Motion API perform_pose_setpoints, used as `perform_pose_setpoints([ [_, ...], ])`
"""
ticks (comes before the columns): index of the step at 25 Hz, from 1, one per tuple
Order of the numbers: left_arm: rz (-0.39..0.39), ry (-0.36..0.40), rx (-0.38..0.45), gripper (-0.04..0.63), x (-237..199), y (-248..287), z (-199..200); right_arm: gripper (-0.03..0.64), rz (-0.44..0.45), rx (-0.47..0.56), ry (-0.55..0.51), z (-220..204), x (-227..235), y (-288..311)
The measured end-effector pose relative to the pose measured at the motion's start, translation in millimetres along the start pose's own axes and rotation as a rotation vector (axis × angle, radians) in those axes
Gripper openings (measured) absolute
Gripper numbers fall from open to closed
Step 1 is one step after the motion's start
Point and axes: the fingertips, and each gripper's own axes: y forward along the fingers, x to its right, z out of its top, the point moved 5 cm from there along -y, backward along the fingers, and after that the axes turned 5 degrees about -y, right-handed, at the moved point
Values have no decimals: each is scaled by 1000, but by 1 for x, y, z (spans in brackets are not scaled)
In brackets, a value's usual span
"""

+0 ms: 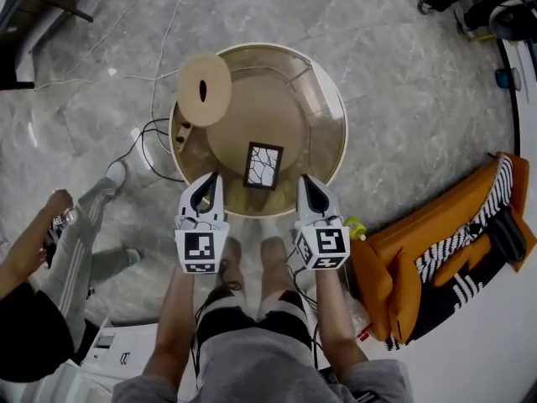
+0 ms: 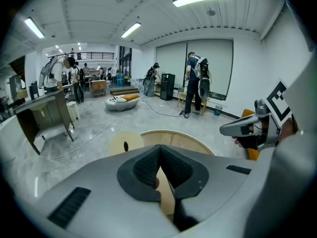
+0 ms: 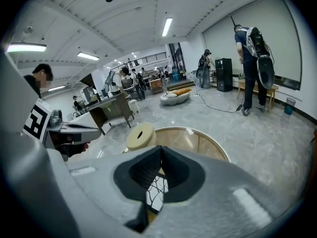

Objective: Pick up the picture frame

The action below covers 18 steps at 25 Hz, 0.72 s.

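The picture frame (image 1: 263, 166), dark-edged with a white cracked-line pattern, lies on the inner wooden disc of a round table (image 1: 336, 99). My left gripper (image 1: 207, 185) hangs over the table's near rim, left of the frame, with its jaws shut and nothing between them. My right gripper (image 1: 309, 185) hovers at the near rim just right of the frame, also shut and empty. In the right gripper view the frame (image 3: 157, 190) shows just past the shut gripper (image 3: 161, 150). The left gripper view shows only bare wood beyond its gripper (image 2: 159, 148).
A beige round disc with a slot (image 1: 204, 89) stands at the table's far left edge. An orange seat with striped cloth (image 1: 453, 250) lies at the right. A person (image 1: 42, 267) stands at the left. Cables (image 1: 151, 141) run across the marble floor.
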Motion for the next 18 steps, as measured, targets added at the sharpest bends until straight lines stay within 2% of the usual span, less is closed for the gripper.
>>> perform_pose_setpoints([
  [7,-15,-26,-57,17,-1,43,-60,0,16,-85,39,-69,5,44],
  [10,-16,-65,-85,17,-3,59,-84,0,24,-112,46,-95,6,62],
  [14,-35,-57,-116,17,-9,79,-123,0,26,-157,55,-130,5,83],
  [18,-36,-86,-146,17,-14,95,-149,0,35,-189,68,-161,2,102],
])
